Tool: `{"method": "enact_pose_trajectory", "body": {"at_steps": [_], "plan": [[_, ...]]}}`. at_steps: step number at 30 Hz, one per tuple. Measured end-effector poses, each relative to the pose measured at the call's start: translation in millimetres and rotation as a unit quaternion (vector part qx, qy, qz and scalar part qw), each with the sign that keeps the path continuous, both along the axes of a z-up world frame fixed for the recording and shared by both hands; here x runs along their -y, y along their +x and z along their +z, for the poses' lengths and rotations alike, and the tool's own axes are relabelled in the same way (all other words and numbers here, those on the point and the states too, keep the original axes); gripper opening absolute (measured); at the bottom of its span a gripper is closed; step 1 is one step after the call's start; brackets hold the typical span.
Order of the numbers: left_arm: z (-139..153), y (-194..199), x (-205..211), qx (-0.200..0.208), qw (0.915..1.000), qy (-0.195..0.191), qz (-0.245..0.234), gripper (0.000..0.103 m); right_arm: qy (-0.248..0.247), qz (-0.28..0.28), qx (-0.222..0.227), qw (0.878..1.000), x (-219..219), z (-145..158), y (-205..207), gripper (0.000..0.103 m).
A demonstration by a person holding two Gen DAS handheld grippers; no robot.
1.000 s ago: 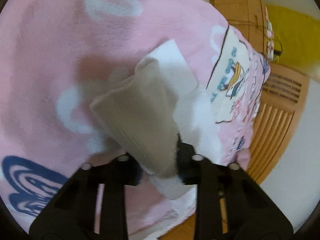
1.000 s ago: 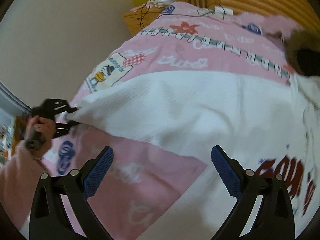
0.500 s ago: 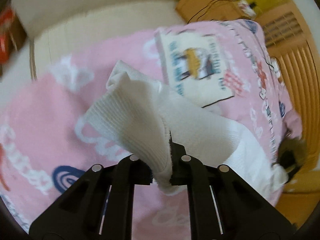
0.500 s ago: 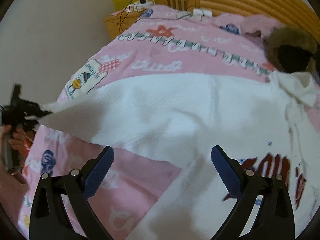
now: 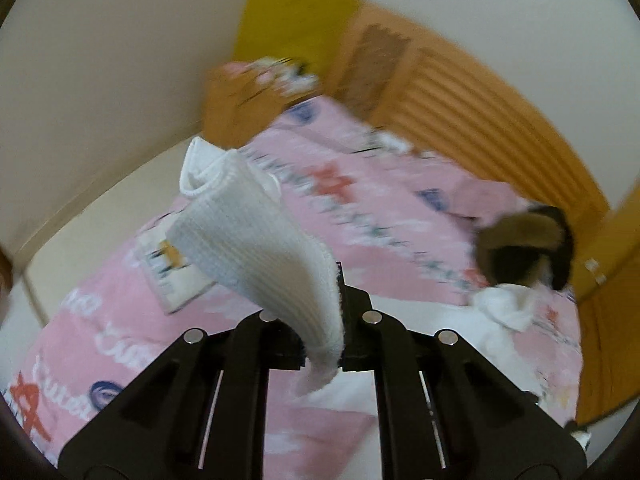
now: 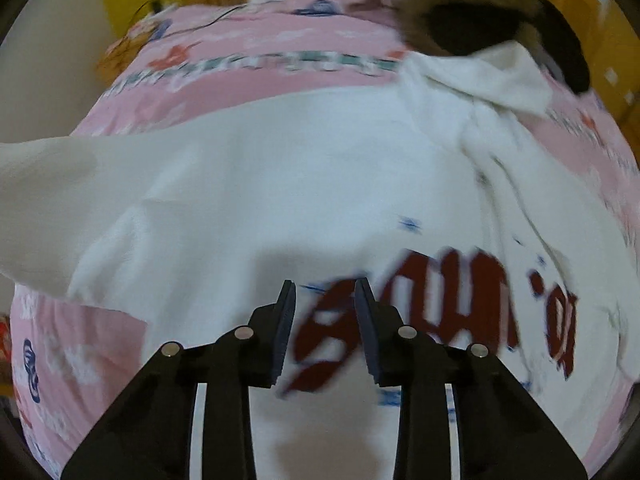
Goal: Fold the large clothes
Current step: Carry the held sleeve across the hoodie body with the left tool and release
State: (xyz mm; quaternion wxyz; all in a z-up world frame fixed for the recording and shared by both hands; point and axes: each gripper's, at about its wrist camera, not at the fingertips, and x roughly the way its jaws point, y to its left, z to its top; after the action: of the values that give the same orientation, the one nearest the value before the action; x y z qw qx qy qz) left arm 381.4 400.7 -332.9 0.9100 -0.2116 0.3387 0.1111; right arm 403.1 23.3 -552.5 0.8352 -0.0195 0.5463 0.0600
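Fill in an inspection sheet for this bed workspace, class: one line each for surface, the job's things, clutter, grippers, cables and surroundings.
Surface: bed with a pink printed cover.
Job's things: white sweatshirt spread on the cover, dark red lettering facing up; its ribbed cuff is lifted off the bed.
Clutter: a brown and black furry thing at the far end of the bed, touching the sweatshirt's hood.
Grippers: left gripper shut on the cuff; right gripper over the lettering, jaws just been closing, a gap left, nothing between them.
Cables: a dark cable runs from the nightstand onto the cover.
Surroundings: wooden headboard, nightstand, pale wall, yellow curtain.
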Motion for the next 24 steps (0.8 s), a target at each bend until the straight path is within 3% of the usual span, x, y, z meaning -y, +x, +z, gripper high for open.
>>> {"method": "enact_pose_trajectory", "body": {"at_steps": [5, 10, 18, 22, 24], "plan": [[35, 13, 117, 0.036, 0.9952, 0.001, -0.091, 0.009, 0.017, -0.041, 0.018, 0.999, 81, 10, -23, 0.029], [31, 22, 257, 0.043, 0.9804, -0.004, -0.192, 0.009, 0.029, -0.093, 0.023, 0.995, 184, 13, -45, 0.029], [-70, 28, 451, -0.045, 0.9502, -0.011, -0.308, 0.009, 0.015, -0.156, 0.008, 0.988, 328, -2, -85, 0.029], [-125, 18, 506, -0.097, 0.9308, -0.019, -0.352, 0.009, 0.016, -0.194, 0.006, 0.981, 379, -10, -105, 0.029], [-147, 10, 525, -0.11, 0.9232, -0.005, -0.368, 0.009, 0.026, -0.21, 0.008, 0.977, 398, -14, -112, 0.03]]}}
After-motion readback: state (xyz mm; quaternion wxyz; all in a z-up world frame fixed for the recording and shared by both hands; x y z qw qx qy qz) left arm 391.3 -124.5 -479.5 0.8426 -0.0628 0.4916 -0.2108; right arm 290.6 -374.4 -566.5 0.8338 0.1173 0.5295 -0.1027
